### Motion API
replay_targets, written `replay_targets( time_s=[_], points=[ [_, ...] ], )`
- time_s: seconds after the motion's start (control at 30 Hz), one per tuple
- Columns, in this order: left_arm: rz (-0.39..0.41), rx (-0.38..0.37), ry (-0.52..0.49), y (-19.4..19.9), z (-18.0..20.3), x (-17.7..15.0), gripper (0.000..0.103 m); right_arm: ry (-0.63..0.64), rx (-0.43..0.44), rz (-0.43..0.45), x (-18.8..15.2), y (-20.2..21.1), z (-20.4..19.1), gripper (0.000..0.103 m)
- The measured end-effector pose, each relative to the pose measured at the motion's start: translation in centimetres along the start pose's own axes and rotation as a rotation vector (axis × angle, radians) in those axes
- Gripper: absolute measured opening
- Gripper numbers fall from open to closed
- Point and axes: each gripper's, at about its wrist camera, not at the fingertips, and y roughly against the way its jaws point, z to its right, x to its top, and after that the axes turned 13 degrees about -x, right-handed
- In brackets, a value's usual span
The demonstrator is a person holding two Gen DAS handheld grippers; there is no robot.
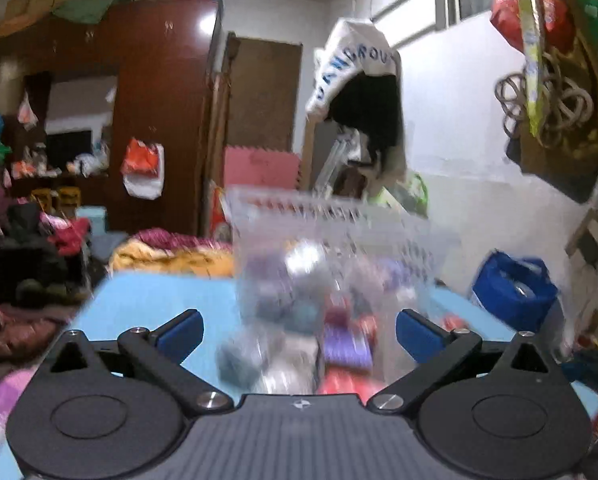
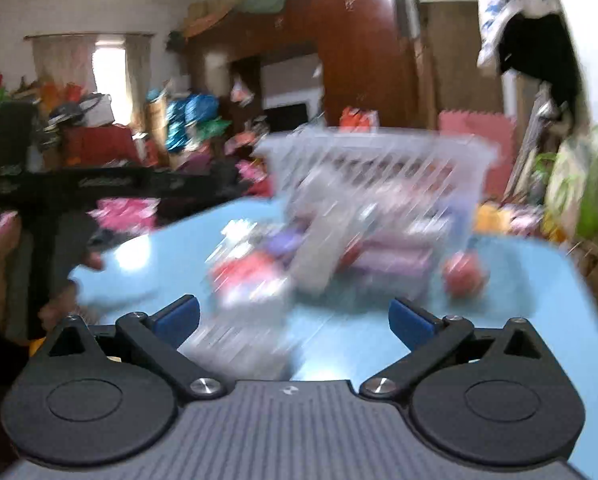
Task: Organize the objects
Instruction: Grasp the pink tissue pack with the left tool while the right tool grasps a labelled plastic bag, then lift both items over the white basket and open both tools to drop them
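A clear slatted plastic basket (image 1: 339, 220) stands on the light blue table (image 1: 147, 304), blurred by motion. Small purple, red, grey and blue packets (image 1: 339, 344) lie in and before it. My left gripper (image 1: 297, 330) is open and empty, just short of the packets. In the right wrist view the same basket (image 2: 379, 160) sits mid-table with purple and red packets (image 2: 391, 258) around it and a red round thing (image 2: 465, 274) at its right. My right gripper (image 2: 295, 318) is open and empty above a blurred pale packet (image 2: 239, 344).
A blue bag (image 1: 515, 288) stands at the table's right edge. A brown wardrobe (image 1: 155, 92) and heaps of clothes (image 1: 31, 248) fill the room behind. Bags hang on the right wall (image 1: 555, 92). The other gripper's black body and hand (image 2: 59, 216) show at left.
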Motion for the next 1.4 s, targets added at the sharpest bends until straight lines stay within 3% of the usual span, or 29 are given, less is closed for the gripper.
replay_targets(
  time_s=[0.07, 0.17, 0.23, 0.27, 0.6, 0.7, 0.77, 0.87, 0.93, 1.03, 1.13, 1.2, 1.4],
  points=[
    [-0.031, -0.041, -0.018, -0.2, 0.5, -0.9, 0.103, 0.029, 0.013, 0.003, -1.0, -0.2, -1.3, 0.103],
    [-0.064, -0.033, -0.077, -0.6, 1.6, -2.0, 0.103, 0.050, 0.017, -0.019, -1.7, -1.7, -2.7, 0.102],
    [-0.084, -0.021, -0.107, -1.1, 2.0, -2.4, 0.103, 0.028, -0.010, -0.009, -2.1, -2.3, -2.2, 0.082],
    [-0.087, -0.017, -0.110, -1.2, 2.1, -2.7, 0.103, 0.011, -0.021, -0.006, -2.1, -2.4, -1.7, 0.080],
    [-0.179, -0.025, -0.147, -4.2, 3.8, -4.3, 0.103, -0.109, -0.103, 0.040, -2.3, 0.3, 3.8, 0.080],
    [-0.182, -0.004, -0.165, -4.0, 4.1, -4.5, 0.100, -0.102, -0.112, 0.060, -2.2, 0.7, 4.0, 0.080],
    [-0.190, -0.050, -0.158, -3.5, 4.3, -4.6, 0.098, -0.092, -0.119, 0.067, -2.0, 0.7, 3.9, 0.080],
    [-0.195, -0.047, -0.198, -3.2, 5.1, -4.9, 0.091, -0.091, -0.124, 0.069, -2.1, 0.9, 4.1, 0.081],
    [-0.197, -0.063, -0.192, -3.2, 5.4, -4.7, 0.091, -0.078, -0.142, 0.073, -2.3, 1.0, 4.0, 0.081],
    [-0.219, -0.017, -0.174, -4.2, 5.3, -4.7, 0.091, -0.073, -0.141, 0.071, -2.3, 1.0, 4.0, 0.081],
    [-0.248, -0.040, -0.140, -5.0, 5.1, -5.0, 0.088, -0.066, -0.140, 0.072, -2.3, 1.1, 3.9, 0.080],
    [-0.231, -0.016, -0.157, -4.8, 5.4, -5.1, 0.081, -0.063, -0.139, 0.070, -2.3, 1.0, 4.0, 0.080],
    [-0.166, -0.052, -0.130, -3.2, 4.8, -4.7, 0.080, -0.042, -0.153, 0.070, -2.4, 1.1, 3.9, 0.079]
  ],
)
